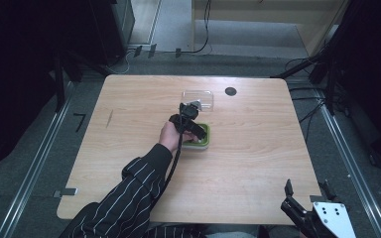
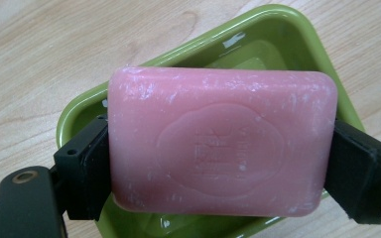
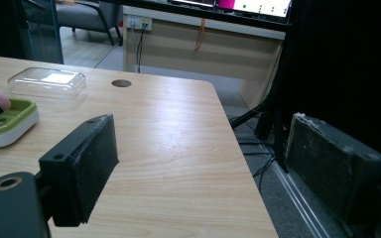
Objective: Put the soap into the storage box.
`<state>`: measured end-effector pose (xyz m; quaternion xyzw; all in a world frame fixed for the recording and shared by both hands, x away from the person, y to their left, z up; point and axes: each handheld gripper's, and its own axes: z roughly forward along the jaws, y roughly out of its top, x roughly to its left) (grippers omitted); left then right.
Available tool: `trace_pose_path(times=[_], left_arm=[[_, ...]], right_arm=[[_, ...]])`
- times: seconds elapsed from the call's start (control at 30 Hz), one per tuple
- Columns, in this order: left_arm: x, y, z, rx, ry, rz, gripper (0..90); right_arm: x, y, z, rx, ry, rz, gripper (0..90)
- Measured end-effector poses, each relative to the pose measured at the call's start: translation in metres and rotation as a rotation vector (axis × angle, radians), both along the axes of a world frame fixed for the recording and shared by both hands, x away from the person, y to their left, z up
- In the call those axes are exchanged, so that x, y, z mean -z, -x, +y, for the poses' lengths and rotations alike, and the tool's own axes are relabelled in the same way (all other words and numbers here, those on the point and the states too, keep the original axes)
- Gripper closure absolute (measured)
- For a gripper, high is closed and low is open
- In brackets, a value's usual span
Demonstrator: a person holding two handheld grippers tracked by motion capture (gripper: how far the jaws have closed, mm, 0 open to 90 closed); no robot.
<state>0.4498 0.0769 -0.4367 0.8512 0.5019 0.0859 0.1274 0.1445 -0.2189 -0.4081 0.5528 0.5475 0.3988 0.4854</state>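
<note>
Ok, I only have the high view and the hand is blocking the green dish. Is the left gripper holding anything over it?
Observer: Yes. In the left gripper view the left gripper is shut on a pink soap bar, one pad on each short end.
Operator: Is the bar down in the dish?
Observer: I can't tell whether it touches the bottom. It sits over the green dish, whose rim shows all around it.
Operator: And the clear thing behind the dish?
Observer: The right gripper view shows it as a clear plastic lid lying flat on the table, apart from the dish.
Operator: The right gripper?
Observer: The right gripper is open, jaws wide apart with nothing between them, at the table's near right corner.
</note>
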Motion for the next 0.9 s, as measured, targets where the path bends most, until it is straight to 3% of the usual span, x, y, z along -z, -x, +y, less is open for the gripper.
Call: trace_pose_path(times=[0.13, 0.5, 0.9], left_arm=[[0.001, 0.000, 0.000, -0.008, 0.003, -0.006, 13.3], [0.009, 0.002, -0.005, -0.022, -0.041, 0.010, 13.3], [0.013, 0.004, -0.006, -0.042, -0.049, 0.008, 13.4]], right_arm=[[0.000, 0.000, 0.000, 0.000, -0.001, -0.001, 12.7], [0.000, -0.001, 0.000, -0.004, 0.000, 0.001, 12.7], [0.000, -0.001, 0.000, -0.007, 0.002, -0.002, 12.7]])
